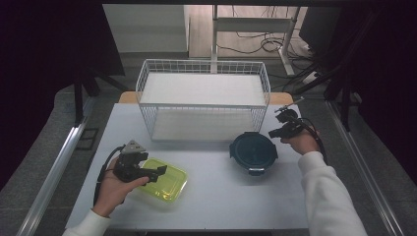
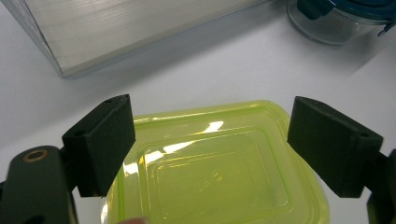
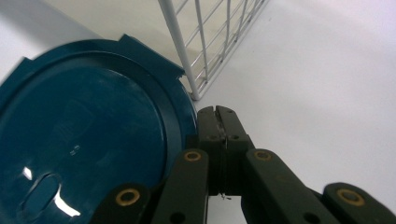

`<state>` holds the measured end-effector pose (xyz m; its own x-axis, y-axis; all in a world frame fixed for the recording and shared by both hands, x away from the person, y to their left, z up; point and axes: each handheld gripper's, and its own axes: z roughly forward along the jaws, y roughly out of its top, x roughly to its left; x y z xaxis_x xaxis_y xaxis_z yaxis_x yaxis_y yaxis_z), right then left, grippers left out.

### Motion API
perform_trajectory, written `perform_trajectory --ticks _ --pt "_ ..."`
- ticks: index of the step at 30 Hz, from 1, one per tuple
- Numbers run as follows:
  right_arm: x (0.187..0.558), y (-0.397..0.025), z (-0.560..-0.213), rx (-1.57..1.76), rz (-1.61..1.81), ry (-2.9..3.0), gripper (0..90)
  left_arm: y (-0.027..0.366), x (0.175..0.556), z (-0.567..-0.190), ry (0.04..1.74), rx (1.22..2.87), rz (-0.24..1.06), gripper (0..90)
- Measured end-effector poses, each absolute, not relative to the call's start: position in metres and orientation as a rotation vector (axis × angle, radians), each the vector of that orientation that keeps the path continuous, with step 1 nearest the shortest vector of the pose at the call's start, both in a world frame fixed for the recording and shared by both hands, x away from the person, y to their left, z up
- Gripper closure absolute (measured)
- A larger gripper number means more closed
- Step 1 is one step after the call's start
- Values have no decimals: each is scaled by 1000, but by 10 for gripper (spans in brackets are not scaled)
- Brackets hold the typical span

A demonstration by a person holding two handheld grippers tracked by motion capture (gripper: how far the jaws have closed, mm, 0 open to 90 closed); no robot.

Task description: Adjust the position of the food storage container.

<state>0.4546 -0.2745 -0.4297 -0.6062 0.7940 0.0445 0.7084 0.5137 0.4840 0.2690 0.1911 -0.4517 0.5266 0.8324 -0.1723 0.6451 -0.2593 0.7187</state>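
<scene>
We are holding the left gripper (image 2: 211, 144) wide apart over the yellow box (image 2: 212, 172), the right gripper (image 3: 217, 116) clenched empty beside the blue lid (image 3: 88, 140)

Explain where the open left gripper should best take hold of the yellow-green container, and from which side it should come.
Grip the yellow-green container across its short width, on the two long side walls just under the lid rim. Come down from above: it lies flat on the table, and the left gripper already hangs over it, its open jaws wider than the lid, one toward each side.

High view overhead, gripper views close, sharing white table (image 1: 211, 172)
</scene>
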Motion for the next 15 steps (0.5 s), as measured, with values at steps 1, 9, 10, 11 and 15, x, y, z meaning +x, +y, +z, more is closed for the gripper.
perform_trajectory --ticks 1,9,10,11,15 --pt "457 -272 -433 1287 669 2576 890 191 269 -452 1200 1997 310 151" --pt "465 -266 -448 1277 634 2598 892 189 269 -452 1193 2010 327 152" --pt "466 -265 -448 1272 634 2599 892 188 269 -453 1193 2012 326 152" --pt "466 -265 -448 1264 633 2602 892 187 269 -453 1191 2015 326 152" --pt "465 -265 -448 1230 630 2606 894 186 269 -454 1190 2018 323 152"
